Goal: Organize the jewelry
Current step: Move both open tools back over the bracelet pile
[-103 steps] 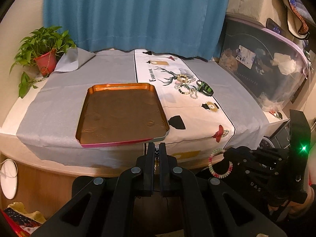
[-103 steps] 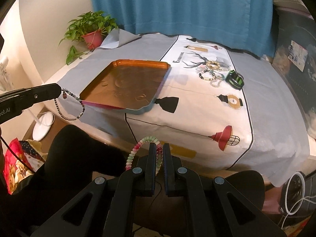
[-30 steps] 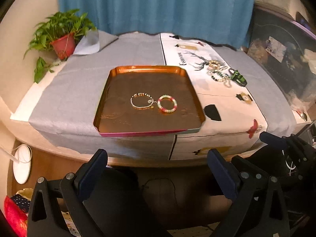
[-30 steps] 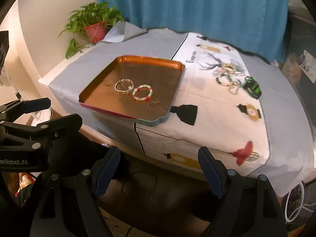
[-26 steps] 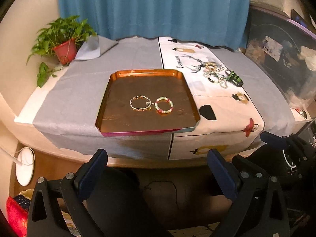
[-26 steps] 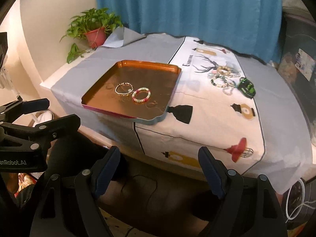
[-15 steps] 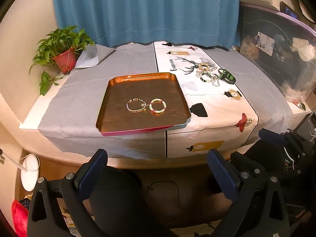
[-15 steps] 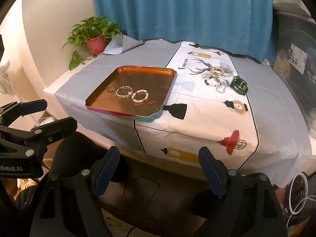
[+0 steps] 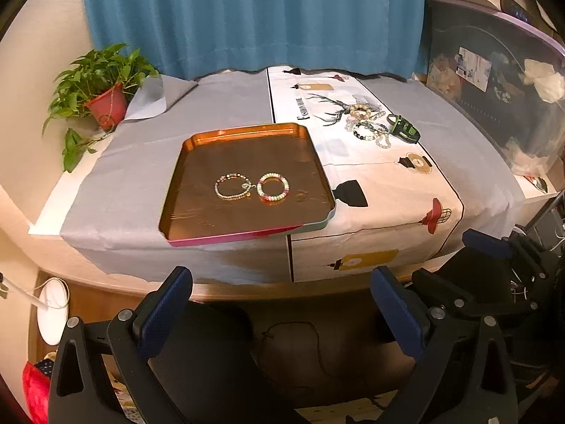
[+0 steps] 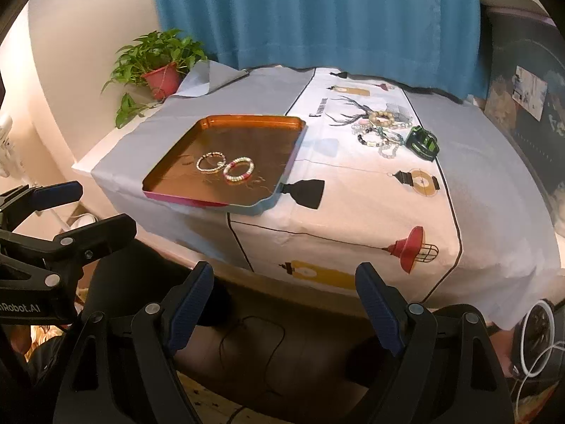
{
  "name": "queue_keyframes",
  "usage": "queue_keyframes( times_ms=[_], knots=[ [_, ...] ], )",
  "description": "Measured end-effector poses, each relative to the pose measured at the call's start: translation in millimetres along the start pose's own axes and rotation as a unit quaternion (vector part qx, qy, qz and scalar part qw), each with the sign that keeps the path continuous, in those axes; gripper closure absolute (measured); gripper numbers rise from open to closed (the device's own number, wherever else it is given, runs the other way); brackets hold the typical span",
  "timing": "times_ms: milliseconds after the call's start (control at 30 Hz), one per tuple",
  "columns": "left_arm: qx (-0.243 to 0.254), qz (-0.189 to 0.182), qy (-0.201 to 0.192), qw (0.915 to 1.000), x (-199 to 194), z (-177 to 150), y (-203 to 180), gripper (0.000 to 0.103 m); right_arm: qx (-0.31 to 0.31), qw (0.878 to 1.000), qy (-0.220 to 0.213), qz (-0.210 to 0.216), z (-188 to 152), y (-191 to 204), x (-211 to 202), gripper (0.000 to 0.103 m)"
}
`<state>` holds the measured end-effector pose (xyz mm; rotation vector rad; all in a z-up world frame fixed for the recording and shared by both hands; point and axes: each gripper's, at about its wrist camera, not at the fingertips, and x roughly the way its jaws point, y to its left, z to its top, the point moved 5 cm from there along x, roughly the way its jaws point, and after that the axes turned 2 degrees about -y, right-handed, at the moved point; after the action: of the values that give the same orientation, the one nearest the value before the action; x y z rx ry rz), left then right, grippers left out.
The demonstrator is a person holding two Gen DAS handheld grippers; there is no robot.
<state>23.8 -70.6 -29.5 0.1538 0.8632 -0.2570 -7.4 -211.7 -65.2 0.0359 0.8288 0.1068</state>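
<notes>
An orange tray (image 9: 197, 226) (image 10: 166, 180) sits near the table's front edge. In it lie a thin beaded bracelet (image 9: 231, 186) (image 10: 210, 161) and a pink and green bead bracelet (image 9: 273, 187) (image 10: 239, 169), side by side. A pile of bead bracelets (image 9: 367, 123) (image 10: 379, 134) and a green and black watch (image 9: 406, 130) (image 10: 423, 143) lie on the white runner behind. My left gripper (image 9: 280, 304) and right gripper (image 10: 284, 300) are both open, empty, and held below and in front of the table edge.
A potted plant (image 9: 95, 95) (image 10: 159, 63) stands at the back left. A blue curtain (image 9: 247, 14) hangs behind the table. A dark cabinet (image 9: 494, 81) stands at the right. A white round object (image 9: 53, 314) lies on the floor at the left.
3.4 s ago each gripper was shut on a bracelet; both bracelets now lie in the tray and the grippers are open. Over the last second both grippers have drawn back from the table.
</notes>
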Motion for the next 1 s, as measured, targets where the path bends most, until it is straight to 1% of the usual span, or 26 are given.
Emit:
queue_keyframes(
  times_ms=[167,300,467,567,633,733,800,833,933,1000],
  knots=[
    [0.005,-0.009,0.019,0.9998,19.9,6.7,-8.4,0.003,0.019,1.000,0.011,-0.008,1.0,-18.8,12.6,0.020],
    [0.012,-0.019,0.026,0.9994,36.6,20.7,-18.6,0.003,0.044,0.999,0.014,-0.026,4.8,-47.4,22.5,0.020],
    [0.015,-0.030,0.028,0.9991,65.5,54.3,-34.8,0.003,0.079,0.995,0.017,-0.055,10.7,-91.6,35.3,0.020],
    [0.006,-0.039,0.026,0.9989,86.6,81.0,-45.4,0.003,0.098,0.992,0.016,-0.074,18.1,-122.7,45.3,0.020],
    [0.002,-0.050,0.026,0.9984,102.2,98.7,-54.9,0.003,0.110,0.990,0.012,-0.084,25.2,-142.1,52.4,0.020],
    [0.007,-0.056,0.031,0.9979,132.2,126.8,-73.7,0.003,0.128,0.987,0.006,-0.097,37.8,-171.5,66.2,0.020],
    [0.013,-0.057,0.030,0.9979,148.2,140.2,-83.1,0.003,0.136,0.985,0.003,-0.105,47.2,-189.6,77.1,0.020],
    [0.018,-0.057,0.032,0.9977,162.6,149.5,-89.6,0.003,0.139,0.984,0.003,-0.108,51.8,-196.6,82.2,0.020],
    [0.016,-0.066,0.053,0.9963,198.5,165.9,-101.0,0.003,0.141,0.983,-0.001,-0.115,70.6,-220.3,104.7,0.020],
    [0.003,-0.069,0.072,0.9950,223.4,173.8,-105.4,0.003,0.137,0.983,0.000,-0.122,79.6,-231.9,119.6,0.020]
  ],
)
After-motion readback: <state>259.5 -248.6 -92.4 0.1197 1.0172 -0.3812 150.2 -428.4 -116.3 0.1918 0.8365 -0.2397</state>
